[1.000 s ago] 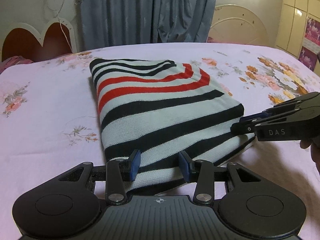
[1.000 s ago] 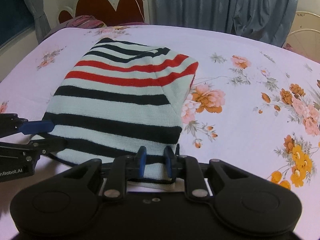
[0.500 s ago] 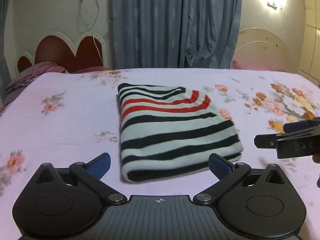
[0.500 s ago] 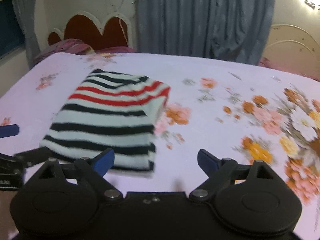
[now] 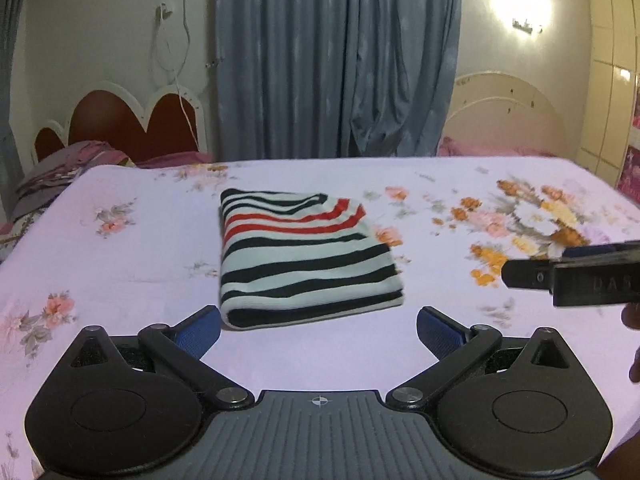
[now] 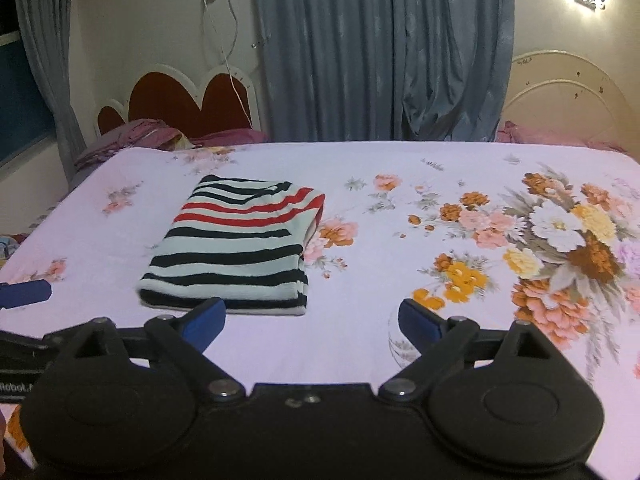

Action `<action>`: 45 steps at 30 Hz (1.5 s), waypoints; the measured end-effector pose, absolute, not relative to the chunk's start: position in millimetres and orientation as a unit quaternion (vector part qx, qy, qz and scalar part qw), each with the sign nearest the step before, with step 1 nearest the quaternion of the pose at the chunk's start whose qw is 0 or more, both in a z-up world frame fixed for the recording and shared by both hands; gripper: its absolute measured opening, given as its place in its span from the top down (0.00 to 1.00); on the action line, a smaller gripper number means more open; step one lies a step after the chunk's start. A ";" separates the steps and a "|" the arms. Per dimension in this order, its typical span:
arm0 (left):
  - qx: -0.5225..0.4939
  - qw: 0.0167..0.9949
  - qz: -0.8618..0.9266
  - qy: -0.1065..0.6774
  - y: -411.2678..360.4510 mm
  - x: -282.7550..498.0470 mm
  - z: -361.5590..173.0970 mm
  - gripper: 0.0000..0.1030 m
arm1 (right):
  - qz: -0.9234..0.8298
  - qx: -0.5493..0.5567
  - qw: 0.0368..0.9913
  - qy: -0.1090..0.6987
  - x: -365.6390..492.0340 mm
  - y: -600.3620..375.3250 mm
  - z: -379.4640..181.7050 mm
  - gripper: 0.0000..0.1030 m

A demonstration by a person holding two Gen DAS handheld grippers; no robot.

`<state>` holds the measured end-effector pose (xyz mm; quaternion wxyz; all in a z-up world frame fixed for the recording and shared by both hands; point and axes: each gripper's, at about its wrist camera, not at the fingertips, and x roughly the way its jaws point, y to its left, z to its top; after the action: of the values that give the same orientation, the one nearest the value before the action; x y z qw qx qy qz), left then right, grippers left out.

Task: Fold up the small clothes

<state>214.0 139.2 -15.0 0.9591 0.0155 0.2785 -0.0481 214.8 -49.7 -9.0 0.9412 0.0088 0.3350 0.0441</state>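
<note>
Since a second earlier I had pulled both grippers back off the near edge of the striped sweater [image 5: 304, 256], where each had been pinched on the knit, and spread them. My left gripper [image 5: 318, 330] stood wide, its blue pads [image 5: 200, 330] clear of the cloth and holding nothing, just short of the sweater's near hem. My right gripper [image 6: 310, 322] was wide as well and empty, its left pad just in front of the sweater's near right corner, not touching as far as I could see. The sweater lay folded into a neat rectangle, black and white stripes nearest me and two red stripes toward the far end, flat on the floral bedsheet [image 5: 120, 264] toward the left of the bed. Beyond the bed hung a blue curtain [image 5: 336, 56], with a red scalloped headboard [image 5: 132, 124] to its left.
</note>
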 end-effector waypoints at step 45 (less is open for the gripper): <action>0.027 0.972 -0.054 0.227 94.5 109.0 24.5 0.00 | 0.044 0.016 0.957 0.286 111.0 -79.2 35.3 0.07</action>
<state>109.0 94.5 24.5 0.9721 0.0270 0.2269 -0.0535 111.0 -79.2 35.3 0.9571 0.0161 0.2861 0.0439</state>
